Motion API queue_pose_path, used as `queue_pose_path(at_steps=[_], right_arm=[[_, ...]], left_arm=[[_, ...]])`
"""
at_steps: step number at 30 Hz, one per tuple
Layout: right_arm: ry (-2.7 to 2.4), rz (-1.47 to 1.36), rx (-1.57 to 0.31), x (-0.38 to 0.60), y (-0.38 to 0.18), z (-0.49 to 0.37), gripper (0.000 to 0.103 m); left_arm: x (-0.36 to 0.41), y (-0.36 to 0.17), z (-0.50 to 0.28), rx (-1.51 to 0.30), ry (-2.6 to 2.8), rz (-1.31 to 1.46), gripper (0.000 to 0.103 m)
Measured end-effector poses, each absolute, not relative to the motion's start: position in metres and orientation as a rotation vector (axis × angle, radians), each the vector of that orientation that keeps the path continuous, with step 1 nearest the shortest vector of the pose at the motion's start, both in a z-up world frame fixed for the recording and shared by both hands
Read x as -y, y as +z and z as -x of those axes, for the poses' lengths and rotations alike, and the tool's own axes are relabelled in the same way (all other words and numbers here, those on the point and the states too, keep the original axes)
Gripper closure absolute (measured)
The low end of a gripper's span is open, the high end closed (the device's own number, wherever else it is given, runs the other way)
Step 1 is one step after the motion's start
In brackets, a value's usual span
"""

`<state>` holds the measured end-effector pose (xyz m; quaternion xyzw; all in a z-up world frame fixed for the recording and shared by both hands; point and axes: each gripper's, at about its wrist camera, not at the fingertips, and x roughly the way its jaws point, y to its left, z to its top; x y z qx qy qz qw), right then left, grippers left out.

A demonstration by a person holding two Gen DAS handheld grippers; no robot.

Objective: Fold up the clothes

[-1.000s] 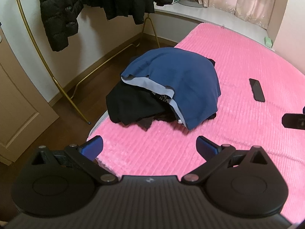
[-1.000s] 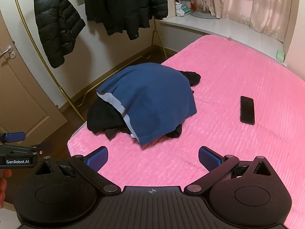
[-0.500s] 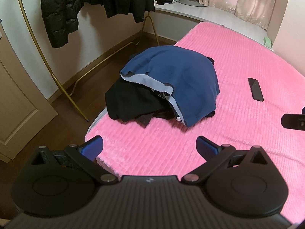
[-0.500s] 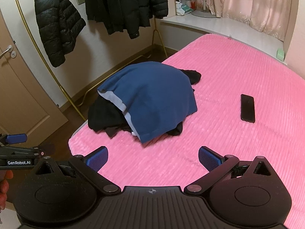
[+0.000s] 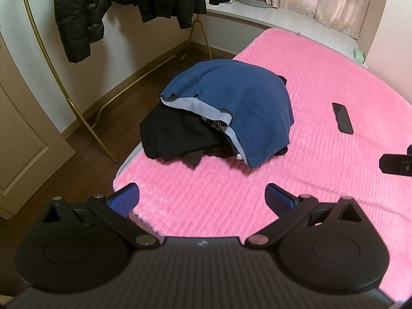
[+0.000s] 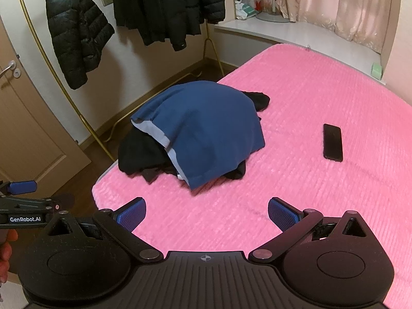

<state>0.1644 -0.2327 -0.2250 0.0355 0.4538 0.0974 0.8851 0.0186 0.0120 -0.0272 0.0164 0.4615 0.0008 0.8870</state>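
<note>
A heap of clothes lies near the left corner of the pink bed (image 5: 334, 82) (image 6: 322, 82). On top is a navy garment (image 5: 244, 103) (image 6: 211, 131) with a pale grey lining; black clothes (image 5: 172, 136) (image 6: 139, 152) stick out beneath it. My left gripper (image 5: 202, 199) hangs open over the bed's near edge, short of the heap, with nothing between its blue pads. My right gripper (image 6: 207, 212) is open too, above bare bedding in front of the heap. The left gripper (image 6: 22, 188) also shows at the left edge of the right wrist view.
A black phone (image 5: 342, 117) (image 6: 332, 142) lies on the bed right of the heap. Black puffer jackets (image 6: 77, 38) hang on a gold rack (image 5: 77, 108) by the wall at left. A wooden door (image 6: 23, 128) and brown floor lie left of the bed. Curtains (image 6: 347, 5) hang behind.
Both views have shifted slightly; the heap sits a little lower and nearer in the left wrist view. The clothes and the phone have not moved. Both grippers stay open.
</note>
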Motion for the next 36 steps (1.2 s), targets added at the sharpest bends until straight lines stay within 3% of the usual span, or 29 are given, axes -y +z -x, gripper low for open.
queue_pose_path(at_steps=[21,36], right_arm=[[0.169,-0.082,-0.998,0.223,-0.236,-0.161,0.000],[0.270,-0.048,-0.959,0.286,-0.251,-0.201,0.000]], left_arm=[[-0.023,-0.034,-0.022,-0.984,-0.028,-0.032,0.001],[-0.026,-0.035,-0.060,-0.966,0.130,-0.087,0.002]])
